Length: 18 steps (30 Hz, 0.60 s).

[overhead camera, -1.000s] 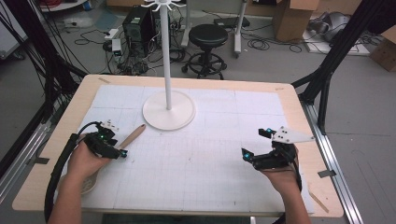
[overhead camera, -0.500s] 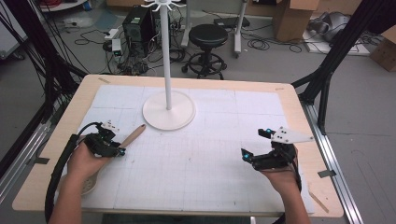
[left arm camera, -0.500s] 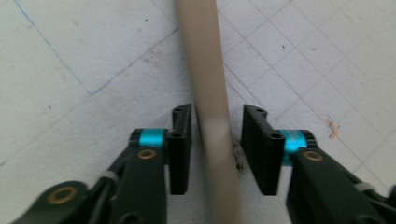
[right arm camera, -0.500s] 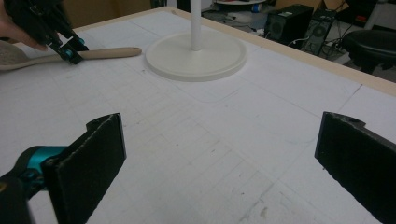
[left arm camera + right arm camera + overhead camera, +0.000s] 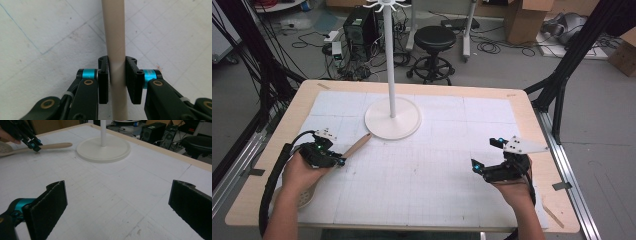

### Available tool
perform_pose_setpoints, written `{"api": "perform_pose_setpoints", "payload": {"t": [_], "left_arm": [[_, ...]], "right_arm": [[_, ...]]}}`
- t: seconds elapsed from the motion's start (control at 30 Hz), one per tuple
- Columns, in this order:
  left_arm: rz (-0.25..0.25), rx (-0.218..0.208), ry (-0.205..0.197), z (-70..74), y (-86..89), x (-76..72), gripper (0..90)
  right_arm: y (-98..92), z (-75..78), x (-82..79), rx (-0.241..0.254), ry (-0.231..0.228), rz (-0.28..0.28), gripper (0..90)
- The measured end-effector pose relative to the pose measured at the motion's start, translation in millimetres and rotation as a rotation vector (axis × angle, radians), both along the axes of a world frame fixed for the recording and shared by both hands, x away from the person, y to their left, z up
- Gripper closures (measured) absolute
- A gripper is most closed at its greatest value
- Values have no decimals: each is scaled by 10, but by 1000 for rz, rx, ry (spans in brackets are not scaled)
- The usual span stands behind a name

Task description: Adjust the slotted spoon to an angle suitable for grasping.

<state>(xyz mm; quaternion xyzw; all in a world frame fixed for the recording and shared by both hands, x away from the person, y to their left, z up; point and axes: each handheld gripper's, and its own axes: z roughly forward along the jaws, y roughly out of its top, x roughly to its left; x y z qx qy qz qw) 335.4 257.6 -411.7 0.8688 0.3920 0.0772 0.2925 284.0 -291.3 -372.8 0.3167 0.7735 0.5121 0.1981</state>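
Left gripper view: left tool point(image 5: 117, 75) just closed, clamping wooden spoon handle point(image 5: 113, 37); right tool point(image 5: 120, 207) gapes wide, empty.

Open mat in the middle and right, one stand at the far centre

The white stand point(image 5: 392, 120), its round base and thin upright pole, blocks the far middle of the table point(image 5: 532, 107). At the near left, the wooden spoon point(image 5: 357, 146) lies slantwise with its handle tip just beside that base, narrowing the gap there, and the left gripper point(image 5: 337, 161) sits clamped on the handle. The gridded mat is bare between the two hands and ahead of the wide-open right gripper point(image 5: 476, 165), with room on both sides of the stand.
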Motion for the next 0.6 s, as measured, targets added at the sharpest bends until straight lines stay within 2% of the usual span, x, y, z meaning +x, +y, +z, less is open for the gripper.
{"api": "perform_pose_setpoints", "payload": {"t": [0.03,0.07,0.13,0.2,0.23,0.33,0.37,0.43,0.47,0.5,0.57,0.6], "left_arm": [[1,-17,-9,31,18,-11,745],[-2,-55,-23,88,61,-33,745],[-2,-72,-34,120,83,-48,745],[2,-124,-76,224,156,-93,746],[2,-124,-76,224,156,-93,746],[-1,-141,-131,342,213,-152,746],[7,-144,-162,400,237,-185,751],[5,-183,-197,480,280,-233,751],[-1,-211,-231,553,302,-277,751],[-1,-211,-231,553,302,-277,752],[-7,-227,-272,642,317,-327,752],[-7,-227,-272,642,317,-327,752]], "right_arm": [[0,0,0,0,0,0,5],[1,0,0,-1,-2,1,5],[4,-1,-1,1,-1,0,5],[3,1,1,0,-6,3,5],[3,1,1,0,-6,3,5],[5,4,-2,2,-7,4,5],[7,7,-3,2,-11,6,5],[9,8,-5,2,-8,6,5],[14,9,-5,1,-11,7,5],[12,10,-5,-1,-10,7,5],[10,12,-4,-2,-14,10,5],[10,14,-6,1,-11,10,5]]}}
